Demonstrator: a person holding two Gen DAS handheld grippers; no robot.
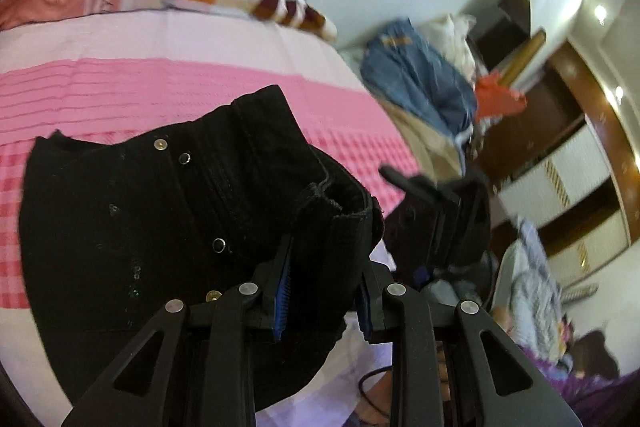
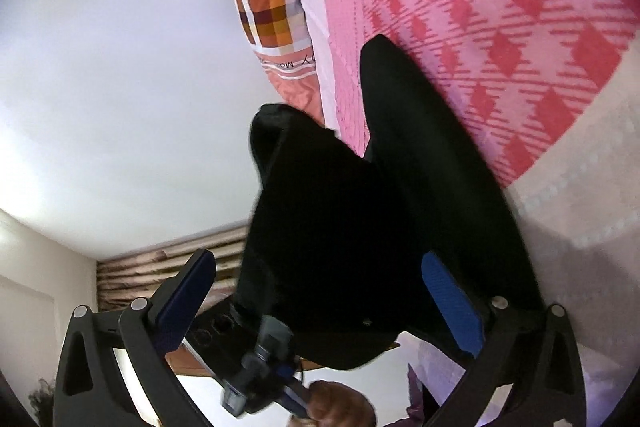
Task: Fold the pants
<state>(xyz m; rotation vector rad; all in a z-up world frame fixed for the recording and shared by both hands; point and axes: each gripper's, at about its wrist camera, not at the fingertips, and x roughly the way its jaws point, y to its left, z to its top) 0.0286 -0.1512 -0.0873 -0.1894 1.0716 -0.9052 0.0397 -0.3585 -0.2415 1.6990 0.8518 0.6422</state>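
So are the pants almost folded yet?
Not yet. Nothing looks neatly folded: the black pants hang bunched over the pink bed. In hand: the left gripper pinches their waistband. The right gripper is wide open, gripping nothing. Still left: laying them flat and making the folds.

Matt black cloth pants (image 1: 160, 211) with shiny metal rivets (image 1: 161, 144)
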